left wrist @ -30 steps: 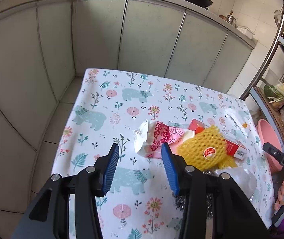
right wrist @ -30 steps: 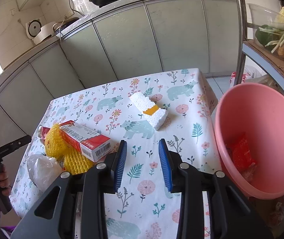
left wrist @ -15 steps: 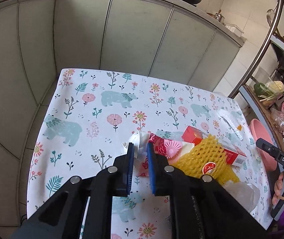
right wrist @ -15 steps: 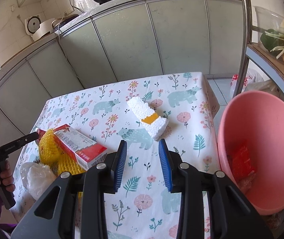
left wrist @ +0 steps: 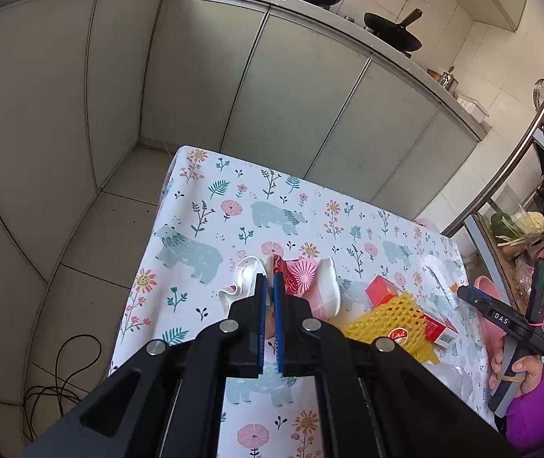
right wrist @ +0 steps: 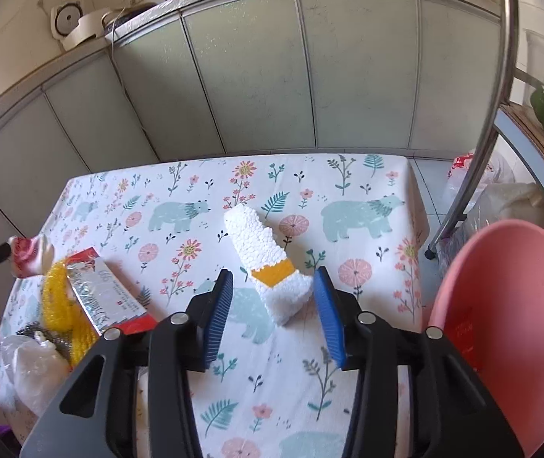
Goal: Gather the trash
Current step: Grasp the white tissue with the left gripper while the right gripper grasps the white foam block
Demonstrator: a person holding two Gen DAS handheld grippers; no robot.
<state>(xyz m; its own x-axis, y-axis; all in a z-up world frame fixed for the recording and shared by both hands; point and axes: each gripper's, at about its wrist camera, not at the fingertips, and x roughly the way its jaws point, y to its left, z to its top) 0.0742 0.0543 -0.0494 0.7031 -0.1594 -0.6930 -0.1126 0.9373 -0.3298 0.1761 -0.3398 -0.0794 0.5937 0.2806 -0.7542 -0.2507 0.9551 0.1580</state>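
Trash lies scattered over our floral tablecloth (right wrist: pixel 367 175). In the left wrist view, our left gripper (left wrist: pixel 268 297) sits low at the frame's centre, its blue pads nearly together and pinched on the wrapper (left wrist: pixel 294 274), a crumpled white and pink-red piece that spreads out just above and to either side of the fingertips. To the right of it in the same view we see the yellow net (left wrist: pixel 390 324) lying against the red box (left wrist: pixel 382 292), and further toward the lower right a clear bag (left wrist: pixel 459 374), though it is pale and hard to make out. At the far right edge our right hand (left wrist: pixel 516 366) wraps the other tool's handle.

In the right wrist view, our right gripper (right wrist: pixel 272 292) is spread wide at lower centre, and the foam (right wrist: pixel 260 252), a white block with an orange band, lies on the cloth with its near end between the two blue pads; we cannot tell whether either pad touches it. The pink bowl (right wrist: pixel 508 305) fills the right edge of that frame, beside the table, with something red (right wrist: pixel 462 336) lying inside it. On the left side of that frame we see the box (right wrist: pixel 111 297) and net (right wrist: pixel 58 305) again, the bag (right wrist: pixel 39 366) at lower left, and the wrapper (right wrist: pixel 29 253) held up at the far left edge by the other tool's tip.
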